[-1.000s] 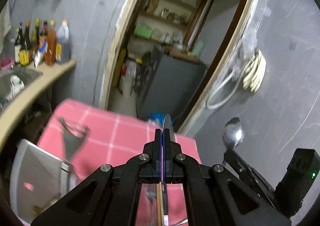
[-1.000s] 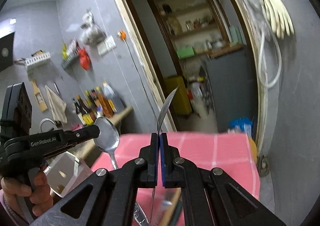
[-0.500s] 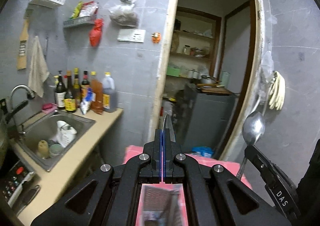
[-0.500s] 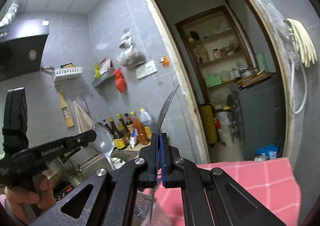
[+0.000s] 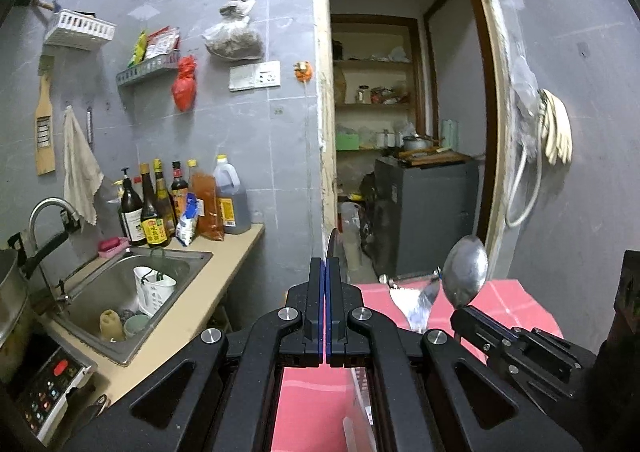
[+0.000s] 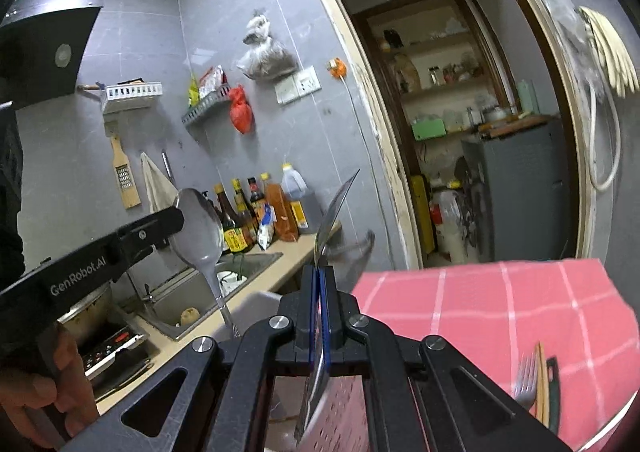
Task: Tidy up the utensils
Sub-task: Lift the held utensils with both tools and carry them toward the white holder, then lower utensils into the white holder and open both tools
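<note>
My left gripper (image 5: 324, 272) is shut on a steel spoon; in its own view only the thin edge of the spoon (image 5: 331, 246) shows above the fingers. In the right wrist view that spoon (image 6: 202, 230) is held bowl up, handle down, by the left gripper (image 6: 176, 217). My right gripper (image 6: 319, 280) is shut on a second spoon (image 6: 334, 211), seen edge-on; the left wrist view shows its bowl (image 5: 466, 270) raised over the pink checked cloth (image 5: 512, 304). A fork (image 6: 525, 382) lies on the cloth (image 6: 480, 312). A perforated metal holder (image 6: 340, 408) sits below my right gripper.
A counter (image 5: 200, 300) with a steel sink (image 5: 120, 292) and several sauce bottles (image 5: 176, 203) runs along the left. An induction cooker (image 5: 48, 384) sits at the counter's near end. An open doorway (image 5: 400, 131) to a pantry is straight ahead. A metal spatula (image 5: 416, 302) stands by the right-hand spoon.
Both grippers have tilted up and lifted from the pink cloth, each keeping its spoon. The view now faces the kitchen wall and doorway; the two spoons stay close together.
</note>
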`<state>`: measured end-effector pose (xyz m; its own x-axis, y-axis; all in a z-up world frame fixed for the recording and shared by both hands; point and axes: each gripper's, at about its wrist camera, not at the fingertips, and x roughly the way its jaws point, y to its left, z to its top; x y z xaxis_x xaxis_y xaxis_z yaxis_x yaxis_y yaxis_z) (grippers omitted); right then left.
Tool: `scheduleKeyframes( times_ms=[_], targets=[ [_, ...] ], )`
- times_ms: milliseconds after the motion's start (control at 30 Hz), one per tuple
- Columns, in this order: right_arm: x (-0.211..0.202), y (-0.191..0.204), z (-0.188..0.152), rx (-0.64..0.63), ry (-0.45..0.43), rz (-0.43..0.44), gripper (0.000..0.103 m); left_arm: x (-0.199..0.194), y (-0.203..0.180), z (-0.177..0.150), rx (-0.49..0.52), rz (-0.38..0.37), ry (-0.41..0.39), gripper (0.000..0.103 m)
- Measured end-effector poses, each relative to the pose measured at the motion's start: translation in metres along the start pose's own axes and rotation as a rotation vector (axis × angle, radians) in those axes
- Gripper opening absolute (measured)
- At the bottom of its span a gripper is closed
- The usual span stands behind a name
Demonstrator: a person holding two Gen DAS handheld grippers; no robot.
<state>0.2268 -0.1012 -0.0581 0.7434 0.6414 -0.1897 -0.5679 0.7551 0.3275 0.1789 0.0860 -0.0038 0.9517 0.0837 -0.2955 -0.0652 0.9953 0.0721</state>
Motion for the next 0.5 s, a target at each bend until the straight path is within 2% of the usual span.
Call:
scheduleKeyframes(
  times_ms=[133, 267, 500],
  targets=[
    [-0.002, 0.004, -0.010, -0.019, 0.030, -0.006, 0.003, 0.008, 0.000, -0.008, 0.006, -0.030, 0.047, 0.000],
    [-0.004, 0.006, -0.010, -0.034, 0.044, -0.009, 0.003, 0.015, 0.005, -0.015, -0.043, -0.083, 0.108, 0.000],
    [-0.008, 0.015, -0.008, -0.060, 0.061, 0.005, 0.003, 0.010, 0.007, -0.012, -0.086, -0.115, 0.128, 0.000]
  ],
)
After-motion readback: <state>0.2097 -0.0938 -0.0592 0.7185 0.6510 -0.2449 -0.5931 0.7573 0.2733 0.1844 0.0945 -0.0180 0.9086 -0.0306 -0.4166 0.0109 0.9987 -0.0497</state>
